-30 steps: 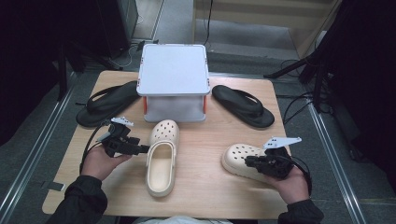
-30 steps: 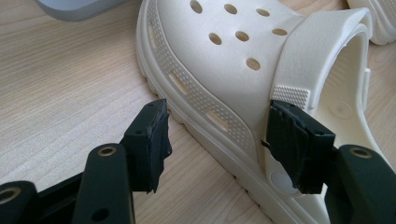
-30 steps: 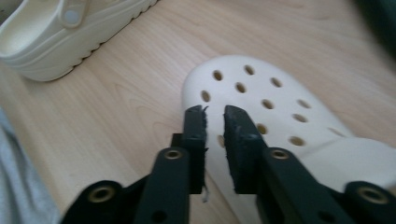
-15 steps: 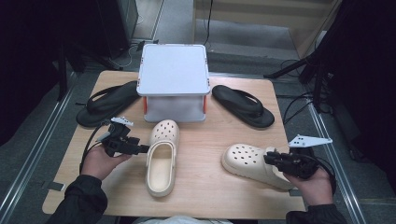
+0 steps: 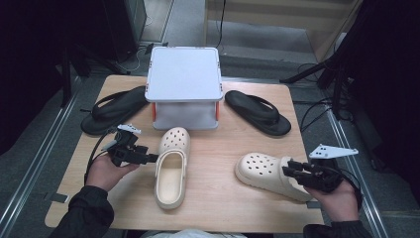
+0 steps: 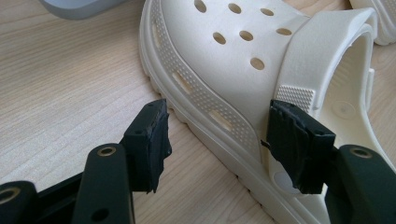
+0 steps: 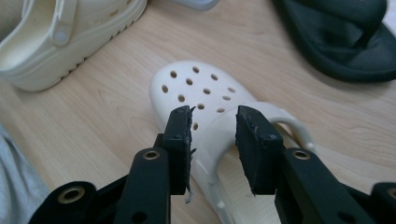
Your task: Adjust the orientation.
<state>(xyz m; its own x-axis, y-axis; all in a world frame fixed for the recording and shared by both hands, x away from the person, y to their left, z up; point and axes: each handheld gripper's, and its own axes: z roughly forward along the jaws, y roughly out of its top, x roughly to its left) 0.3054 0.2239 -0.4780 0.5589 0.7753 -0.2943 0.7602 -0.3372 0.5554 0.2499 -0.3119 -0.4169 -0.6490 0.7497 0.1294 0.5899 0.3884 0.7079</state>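
Drawn back toward the table's near right corner over the past second, the right gripper [image 5: 293,171] now sits at the heel of the right-hand clog [image 5: 265,174], which has turned so its toe points left. Its jaws stand a little apart, straddling the clog's heel strap [image 7: 219,130]; whether they touch it cannot be told. Across the wooden table [image 5: 218,208], the left gripper [image 5: 151,158] remains at the left rim of the other clog [image 5: 171,166], jaws spread wide, one jaw on each side of that clog's sidewall [image 6: 219,116]. Behind both clogs stands a grey storage box [image 5: 184,87], flanked by two black flip-flops [image 5: 113,109] [image 5: 258,112]
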